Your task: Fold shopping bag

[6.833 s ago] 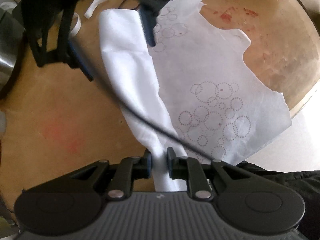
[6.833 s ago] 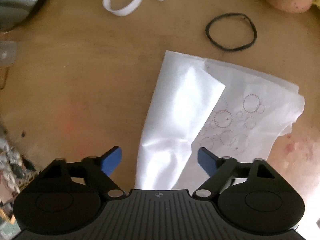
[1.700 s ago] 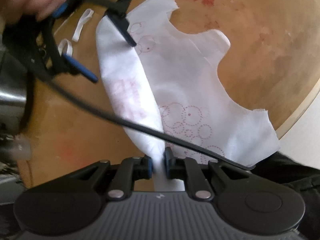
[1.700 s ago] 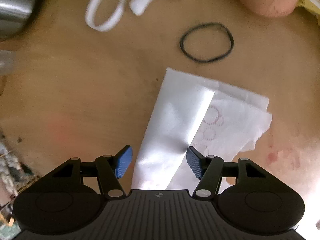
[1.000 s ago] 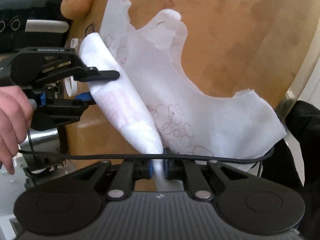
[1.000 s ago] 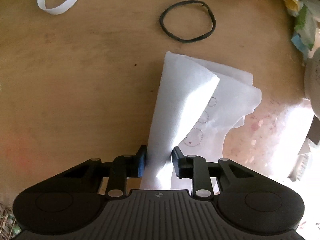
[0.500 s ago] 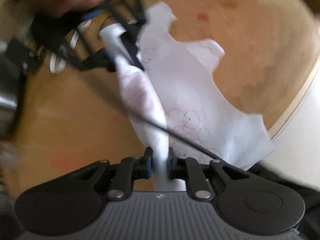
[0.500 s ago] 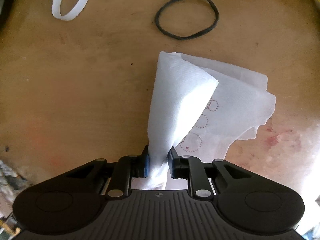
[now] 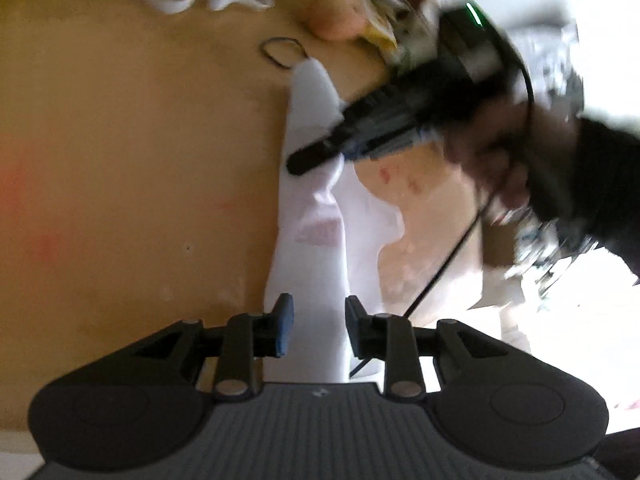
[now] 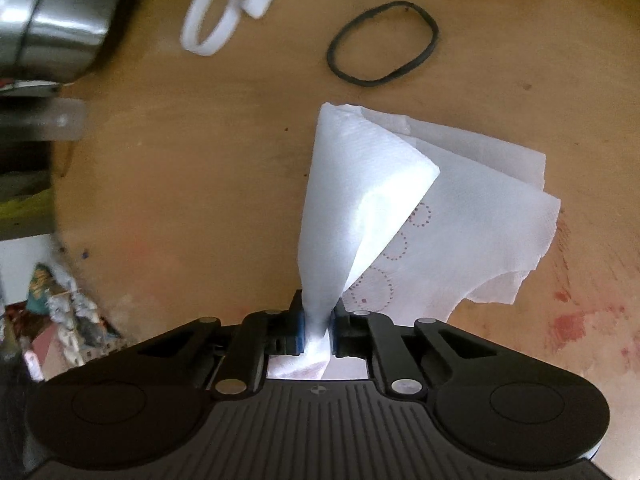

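The bag (image 10: 472,216) lies on the table (image 10: 200,200), just below the black rubber band (image 10: 382,42), and it looks partway folded: one long side is already turned over onto the printed face, making a narrow raised strip, while the far handle end stays loose and uneven, so I'd judge at least another fold and a flattening are left. The right gripper (image 10: 318,330) pinches the near end of that strip, its jaws closing on the cloth, tilted steeply down at the table. In the left view, the left gripper (image 9: 316,326) points down along the same strip from its other end; its jaws are opening and stand clear of the cloth between them. The person's hand (image 9: 492,152), blurred, carries the right gripper across the bag's middle.
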{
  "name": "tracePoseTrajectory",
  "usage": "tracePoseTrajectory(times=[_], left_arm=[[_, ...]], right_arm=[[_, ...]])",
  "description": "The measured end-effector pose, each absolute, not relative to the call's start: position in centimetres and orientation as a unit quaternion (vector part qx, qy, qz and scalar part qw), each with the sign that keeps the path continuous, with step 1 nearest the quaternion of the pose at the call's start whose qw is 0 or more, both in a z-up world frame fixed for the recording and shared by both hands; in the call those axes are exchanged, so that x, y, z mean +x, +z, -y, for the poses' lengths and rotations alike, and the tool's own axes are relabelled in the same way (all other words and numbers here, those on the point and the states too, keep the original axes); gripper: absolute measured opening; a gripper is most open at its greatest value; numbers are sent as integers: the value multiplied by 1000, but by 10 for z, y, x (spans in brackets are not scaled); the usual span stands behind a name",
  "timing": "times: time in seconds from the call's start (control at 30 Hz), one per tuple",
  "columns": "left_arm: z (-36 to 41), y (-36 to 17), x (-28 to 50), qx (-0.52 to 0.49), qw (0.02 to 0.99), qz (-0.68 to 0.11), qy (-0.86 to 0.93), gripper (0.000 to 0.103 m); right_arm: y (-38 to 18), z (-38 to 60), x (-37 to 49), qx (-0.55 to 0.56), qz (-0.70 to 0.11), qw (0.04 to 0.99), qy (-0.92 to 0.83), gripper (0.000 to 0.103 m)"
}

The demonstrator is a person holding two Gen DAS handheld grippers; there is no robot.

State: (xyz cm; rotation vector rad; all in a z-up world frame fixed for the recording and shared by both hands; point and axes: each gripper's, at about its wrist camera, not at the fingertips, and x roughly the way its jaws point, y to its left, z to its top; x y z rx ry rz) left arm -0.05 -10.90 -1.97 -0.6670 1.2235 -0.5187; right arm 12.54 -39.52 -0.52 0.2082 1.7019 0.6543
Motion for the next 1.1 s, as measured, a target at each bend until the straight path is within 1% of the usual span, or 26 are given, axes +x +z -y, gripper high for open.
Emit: tracePoseTrajectory(times=[0.03, 0.13, 0.23, 0.3, 0.43, 0.5, 0.63, 0.83, 0.9, 0.93, 0.97, 1.07, 1.1], left_arm=[[98, -24, 3, -340, 721, -553, -241, 32], [81, -34, 1, -387, 696, -552, -248, 40], [75, -46, 4, -393, 680, -566, -253, 42], [74, -53, 7, -395, 670, -574, -257, 43], [83, -75, 17, -394, 655, -589, -261, 48], [88, -81, 20, -396, 649, -592, -267, 50], [101, -93, 25, -399, 631, -599, -291, 55], [114, -102, 26, -414, 620, -591, -309, 55], [117, -103, 26, -416, 619, -589, -312, 53], [119, -105, 27, -415, 618, -591, -309, 46], [121, -106, 27, -414, 618, -594, -306, 36], [128, -107, 27, -408, 623, -598, -298, 24], [132, -105, 27, -405, 627, -599, -290, 23]], right_arm=[[-6, 400, 125, 98, -732, 608, 292, 8], [-18, 408, 134, 119, -715, 605, 329, 8], [-39, 411, 140, 149, -698, 597, 365, 7], [-43, 409, 148, 161, -682, 595, 393, 7], [-46, 401, 164, 175, -654, 593, 437, 6], [-70, 368, 156, 184, -643, 591, 451, 6], [-80, 373, 159, 201, -627, 587, 470, 6], [-85, 404, 157, 222, -611, 585, 484, 6], [-85, 405, 157, 224, -610, 585, 486, 5], [-85, 406, 157, 224, -609, 585, 487, 5], [-85, 406, 158, 225, -608, 585, 487, 5], [-84, 409, 158, 225, -606, 585, 489, 5], [-84, 410, 159, 225, -606, 585, 490, 5]])
